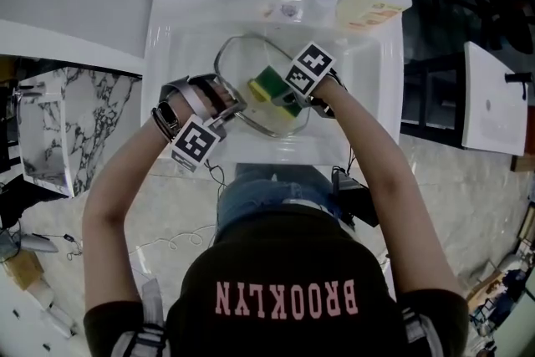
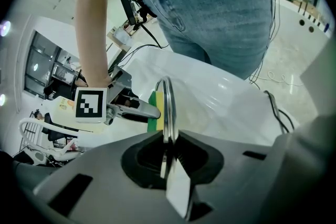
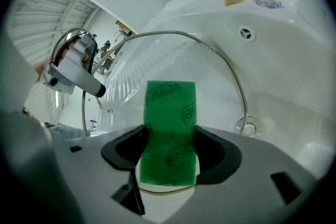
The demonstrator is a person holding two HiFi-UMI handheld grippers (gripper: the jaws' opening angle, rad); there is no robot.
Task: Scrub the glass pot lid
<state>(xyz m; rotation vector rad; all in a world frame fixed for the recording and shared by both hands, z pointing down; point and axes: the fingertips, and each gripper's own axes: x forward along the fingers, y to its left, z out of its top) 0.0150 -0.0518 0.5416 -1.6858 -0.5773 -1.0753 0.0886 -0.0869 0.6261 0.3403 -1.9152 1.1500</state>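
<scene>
Lid [image 1: 244,63]: glass, held tilted inside sink [image 1: 372,79], above the basin floor. Left hand-held gripper [image 1: 231,107] clenched on the lid's metal rim, toward the sink's near-left side. Right hand-held gripper [image 1: 289,102] grasping a green-and-yellow sponge [image 1: 269,83], which lies against the glass near the sink's centre. Soap bottle [image 1: 380,0] sits at the sink's far-right corner.

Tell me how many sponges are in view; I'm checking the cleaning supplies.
1: the sponge, green and yellow, is clamped in the right gripper against the glass lid. Others could be hidden.
</scene>
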